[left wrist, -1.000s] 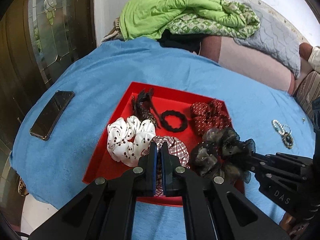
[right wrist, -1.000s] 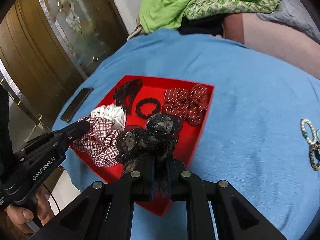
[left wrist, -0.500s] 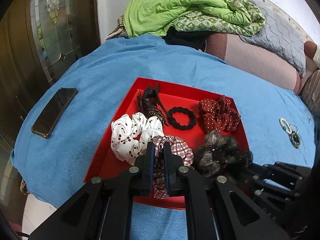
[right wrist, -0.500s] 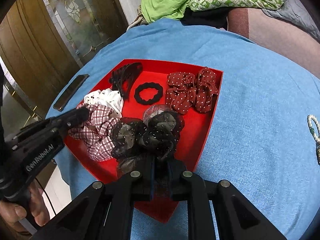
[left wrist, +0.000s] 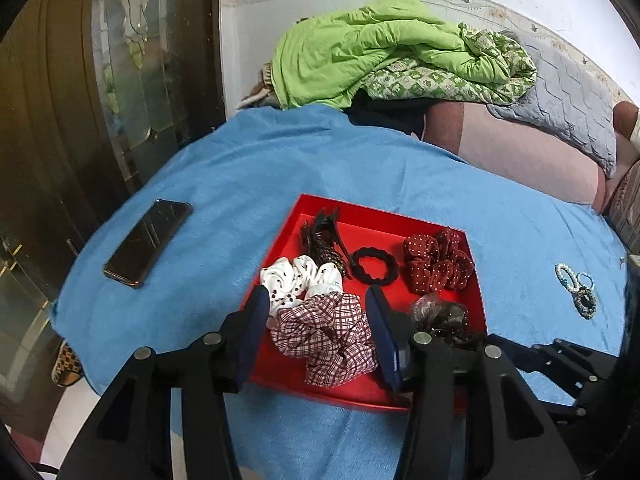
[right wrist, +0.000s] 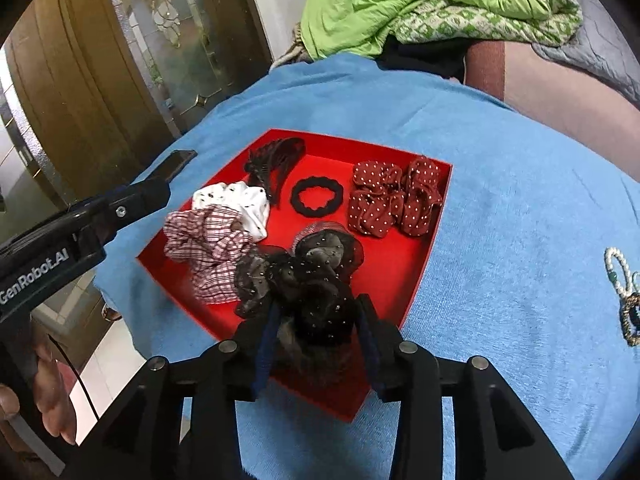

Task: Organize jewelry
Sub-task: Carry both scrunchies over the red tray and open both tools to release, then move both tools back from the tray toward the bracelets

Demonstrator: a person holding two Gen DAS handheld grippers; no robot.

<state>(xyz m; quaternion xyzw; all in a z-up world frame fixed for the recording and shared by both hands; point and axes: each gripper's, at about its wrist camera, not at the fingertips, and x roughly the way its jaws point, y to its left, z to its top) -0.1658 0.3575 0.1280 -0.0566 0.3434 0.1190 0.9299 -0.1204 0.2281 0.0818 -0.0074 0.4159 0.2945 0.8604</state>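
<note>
Scrunchies fill the red tray [left wrist: 384, 394] on the blue-covered surface [left wrist: 248, 168]. Your left gripper [left wrist: 318, 334] has its jaws spread wide, and the plaid scrunchie [left wrist: 326, 336] lies flat on the tray floor between them; whether either pad touches the fabric cannot be told. Just behind it sits the white spotted scrunchie [left wrist: 298, 282], touching it.

Your right gripper [right wrist: 316, 344] also stands with jaws parted. The black sheer scrunchie [right wrist: 304, 284] rests at the tray's near edge, its near part bunched between the two blue pads [right wrist: 266, 344]; whether they press on it cannot be told.

Farther back in the tray lie a black hair tie [right wrist: 317, 195], a dark red dotted scrunchie [right wrist: 394, 198] at the right side, and a dark claw clip [right wrist: 276, 160] at the far left corner.

Outside the tray, beaded bracelets [left wrist: 576, 288] lie on the cloth well to the right, and a phone [left wrist: 148, 242] lies to the left. Green bedding [left wrist: 380, 48] is heaped beyond.
</note>
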